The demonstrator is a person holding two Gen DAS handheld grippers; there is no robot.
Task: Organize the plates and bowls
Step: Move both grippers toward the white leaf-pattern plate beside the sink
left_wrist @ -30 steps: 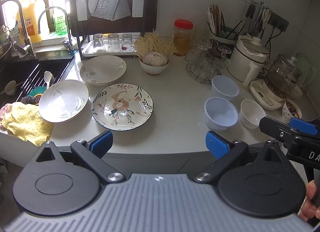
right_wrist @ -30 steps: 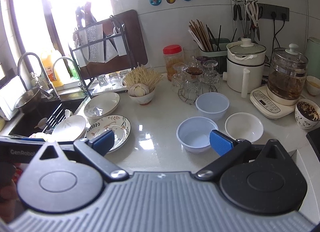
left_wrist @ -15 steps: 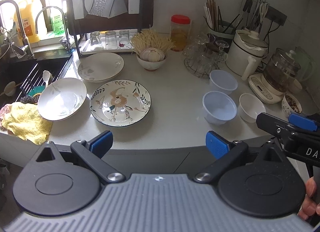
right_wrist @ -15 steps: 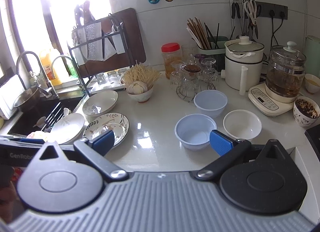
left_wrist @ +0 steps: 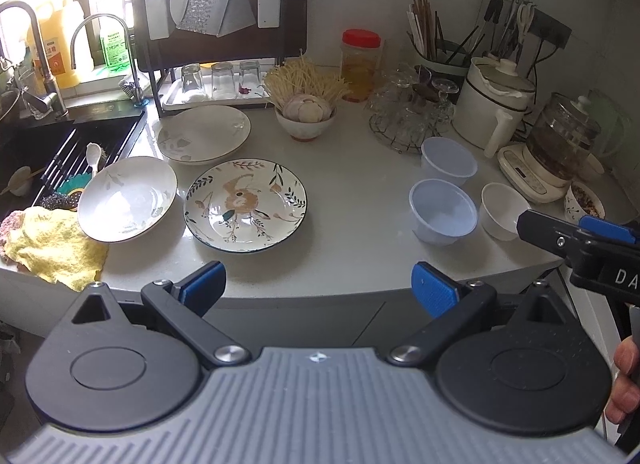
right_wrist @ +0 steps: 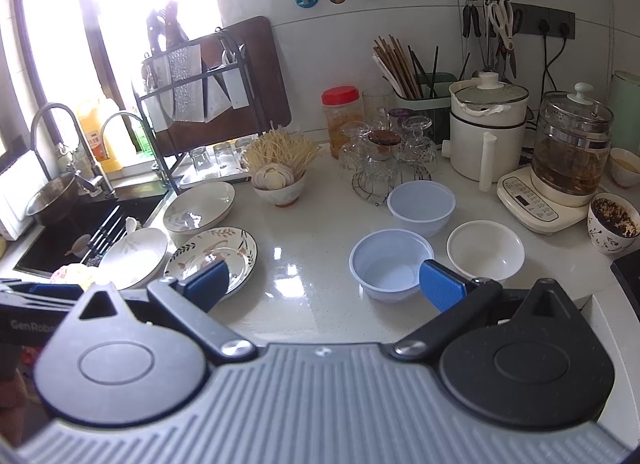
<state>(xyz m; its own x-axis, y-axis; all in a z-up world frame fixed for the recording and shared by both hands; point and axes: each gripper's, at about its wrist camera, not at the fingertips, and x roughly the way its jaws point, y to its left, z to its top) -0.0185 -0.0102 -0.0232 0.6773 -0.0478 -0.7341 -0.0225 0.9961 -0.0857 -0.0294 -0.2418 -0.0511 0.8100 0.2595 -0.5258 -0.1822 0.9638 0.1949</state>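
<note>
On worktop (left_wrist: 360, 200): floral plate (left_wrist: 245, 206) left, blue bowl (right_wrist: 391, 264) right. Left tool (left_wrist: 318, 284) and right tool (right_wrist: 324, 282) spread wide, empty. Risk: glazed rims slipping from pads, chipping.

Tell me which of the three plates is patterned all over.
The floral plate, nearest the counter edge between the open fingers of the left hand-held gripper. The other two plates are mostly plain white.

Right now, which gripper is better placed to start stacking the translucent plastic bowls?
Probably the right gripper: open, empty, with the nearer plastic bowl just ahead. The left gripper, also open, faces the floral plate.
</note>
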